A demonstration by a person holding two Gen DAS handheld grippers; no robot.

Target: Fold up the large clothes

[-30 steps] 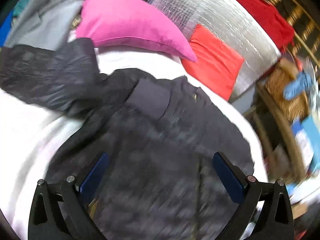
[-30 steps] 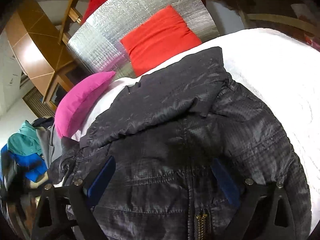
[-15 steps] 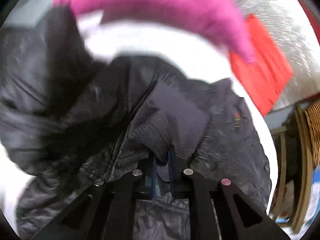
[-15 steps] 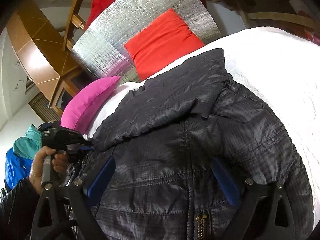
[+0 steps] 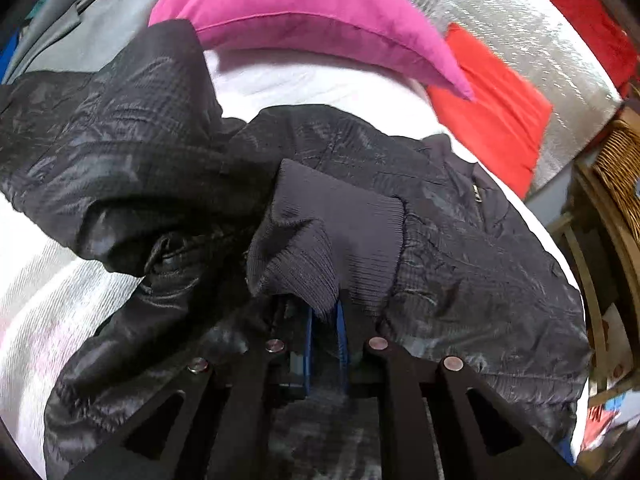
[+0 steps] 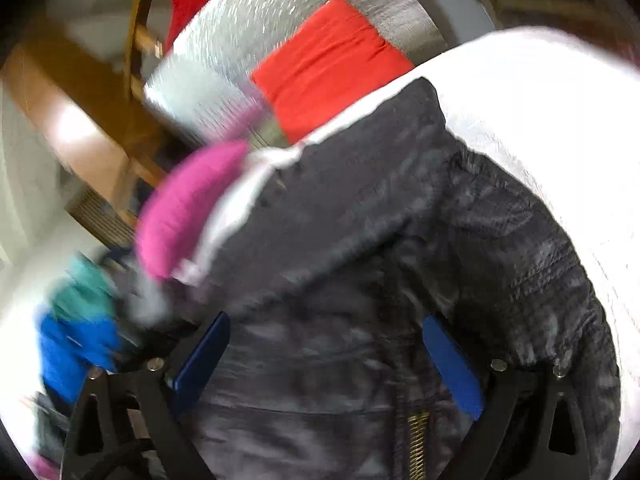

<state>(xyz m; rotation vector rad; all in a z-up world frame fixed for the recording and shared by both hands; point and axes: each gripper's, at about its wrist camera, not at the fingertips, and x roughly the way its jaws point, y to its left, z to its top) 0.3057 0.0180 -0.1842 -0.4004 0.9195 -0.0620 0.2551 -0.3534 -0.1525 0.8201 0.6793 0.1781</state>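
Note:
A black quilted jacket [image 5: 472, 248] lies spread on a white bed cover [image 5: 48, 304]. My left gripper [image 5: 324, 316] is shut on the jacket's ribbed knit cuff [image 5: 332, 240], whose fabric bunches up between the blue pads. The sleeve [image 5: 104, 152] runs off to the upper left. In the blurred right wrist view the same jacket [image 6: 380, 240] fills the middle, its brass zipper [image 6: 416, 440] near the bottom. My right gripper [image 6: 324, 356] hangs open just above the jacket's front, its blue pads wide apart and holding nothing.
A pink pillow [image 5: 304, 12] and a red cushion [image 5: 496, 108] lean against a silver quilted panel [image 5: 520, 28] at the head of the bed. Grey clothing [image 5: 92, 28] lies at the upper left. A wicker basket [image 5: 620, 172] and wooden furniture stand past the right edge.
My left gripper came down onto the jacket and went from wide open to shut on the ribbed cuff. The right wrist view has shifted and rolled a little and is now blurred.

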